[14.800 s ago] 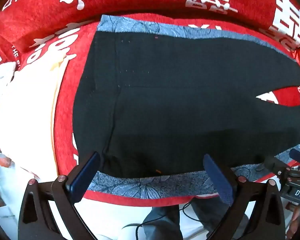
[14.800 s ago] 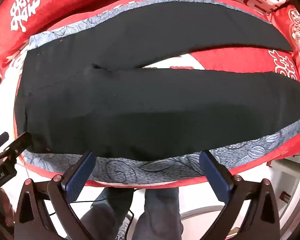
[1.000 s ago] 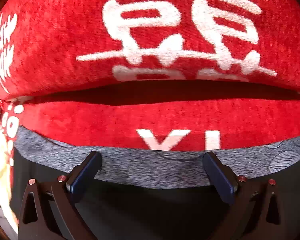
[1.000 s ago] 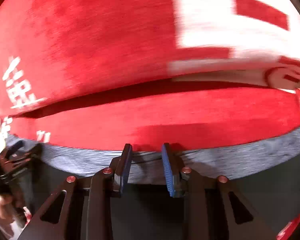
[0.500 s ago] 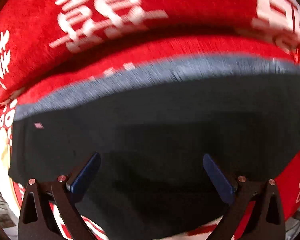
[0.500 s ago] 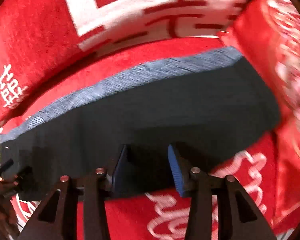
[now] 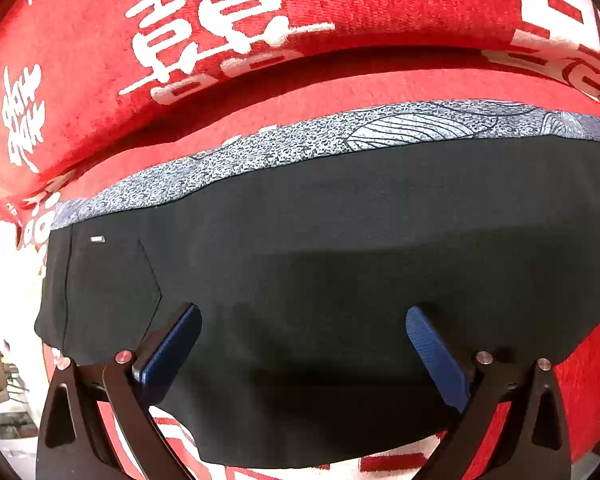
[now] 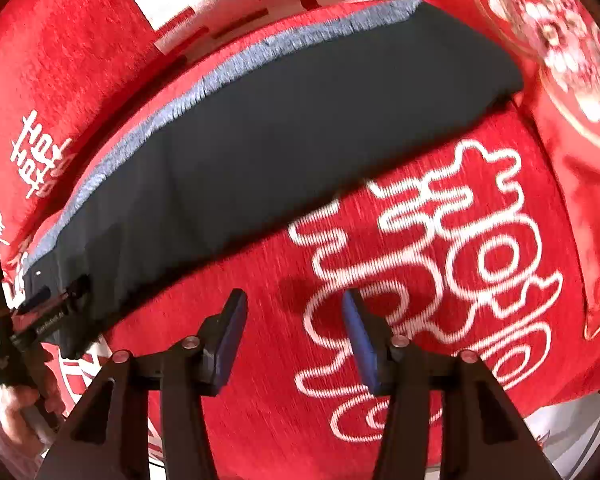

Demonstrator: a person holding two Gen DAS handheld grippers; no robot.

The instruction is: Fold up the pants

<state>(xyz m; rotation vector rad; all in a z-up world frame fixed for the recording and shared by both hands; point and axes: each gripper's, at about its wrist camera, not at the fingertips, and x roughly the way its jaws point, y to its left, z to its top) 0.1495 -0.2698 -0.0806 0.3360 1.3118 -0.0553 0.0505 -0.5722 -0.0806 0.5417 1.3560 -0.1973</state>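
Black pants [image 7: 340, 272] lie crosswise – both tools [image 7: 304, 356] [image 8: 294, 340] gape (right just widening, empty).

the pants [image 7: 340, 264] are plain black, with one tiny white tag near their left end. along their far edge runs a grey speckled cloth [image 7: 380, 132] printed with pale leaf outlines. beneath the pants lies a red cover [image 8: 420, 280] with white curling characters, and beyond the pants a red cushion [image 7: 220, 20] carries bold white characters. each tool has black arms and dark blue ribbed pads [image 7: 436, 356]; the right tool [image 8: 294, 336] shows the same blue.
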